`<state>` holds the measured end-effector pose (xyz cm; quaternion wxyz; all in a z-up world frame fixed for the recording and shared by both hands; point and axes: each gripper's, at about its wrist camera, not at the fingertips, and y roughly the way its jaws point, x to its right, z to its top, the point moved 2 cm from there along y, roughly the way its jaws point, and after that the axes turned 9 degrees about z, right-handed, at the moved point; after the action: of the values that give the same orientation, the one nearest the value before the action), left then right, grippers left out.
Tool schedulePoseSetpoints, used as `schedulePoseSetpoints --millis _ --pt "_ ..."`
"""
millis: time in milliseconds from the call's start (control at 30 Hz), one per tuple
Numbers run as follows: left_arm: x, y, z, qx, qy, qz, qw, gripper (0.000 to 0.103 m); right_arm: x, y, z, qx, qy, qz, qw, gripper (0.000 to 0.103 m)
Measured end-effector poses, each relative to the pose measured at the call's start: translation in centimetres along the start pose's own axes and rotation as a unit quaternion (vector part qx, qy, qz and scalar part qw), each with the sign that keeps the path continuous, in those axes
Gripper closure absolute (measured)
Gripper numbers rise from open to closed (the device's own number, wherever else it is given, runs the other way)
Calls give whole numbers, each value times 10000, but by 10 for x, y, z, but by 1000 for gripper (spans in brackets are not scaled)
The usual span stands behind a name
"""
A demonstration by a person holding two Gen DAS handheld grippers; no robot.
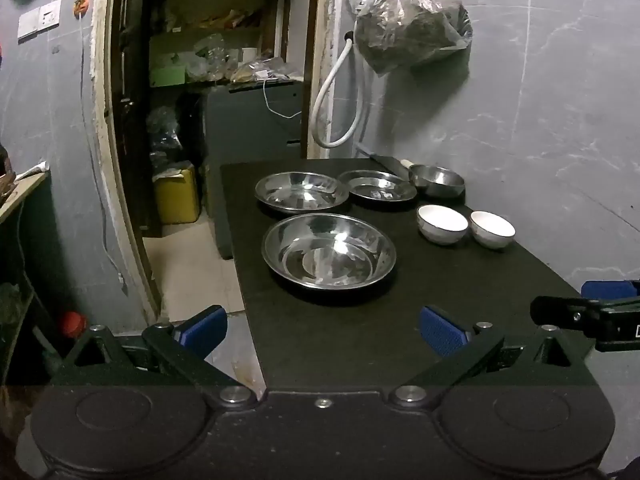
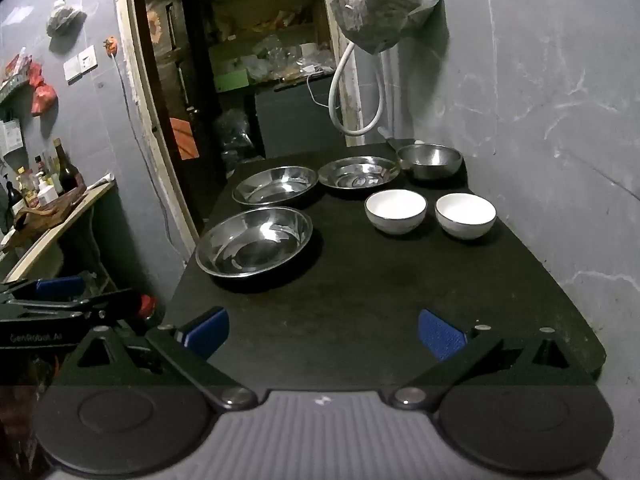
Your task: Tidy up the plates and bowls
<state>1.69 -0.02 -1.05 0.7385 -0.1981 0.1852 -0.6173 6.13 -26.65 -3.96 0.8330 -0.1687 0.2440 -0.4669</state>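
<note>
On the black table (image 1: 360, 332) stand three steel plates: a near one (image 1: 329, 257) (image 2: 254, 241), a far left one (image 1: 301, 192) (image 2: 276, 190) and a far middle one (image 1: 377, 191) (image 2: 359, 173). A steel bowl (image 1: 437, 180) (image 2: 430, 161) sits at the far right. Two white bowls (image 1: 442, 224) (image 1: 492, 229) stand side by side, also in the right wrist view (image 2: 395, 211) (image 2: 465, 215). My left gripper (image 1: 322, 330) is open and empty over the table's near left edge. My right gripper (image 2: 322, 330) is open and empty over the near edge, and shows at the right of the left wrist view (image 1: 588, 312).
A grey wall runs along the table's right side with a hanging plastic bag (image 1: 412, 20) and a white hose (image 1: 332, 108). A knife (image 1: 384, 162) lies at the far edge. An open doorway with shelves (image 1: 216, 80) is behind; a side shelf with bottles (image 2: 44, 192) stands left.
</note>
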Motion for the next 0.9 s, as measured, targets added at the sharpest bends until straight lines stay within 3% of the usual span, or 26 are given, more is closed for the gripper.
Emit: schedulePoseSetpoints --millis 900 --pt "2 1 -1 -36 105 27 9999 1 10 -13 -3 97 112 16 9999 0"
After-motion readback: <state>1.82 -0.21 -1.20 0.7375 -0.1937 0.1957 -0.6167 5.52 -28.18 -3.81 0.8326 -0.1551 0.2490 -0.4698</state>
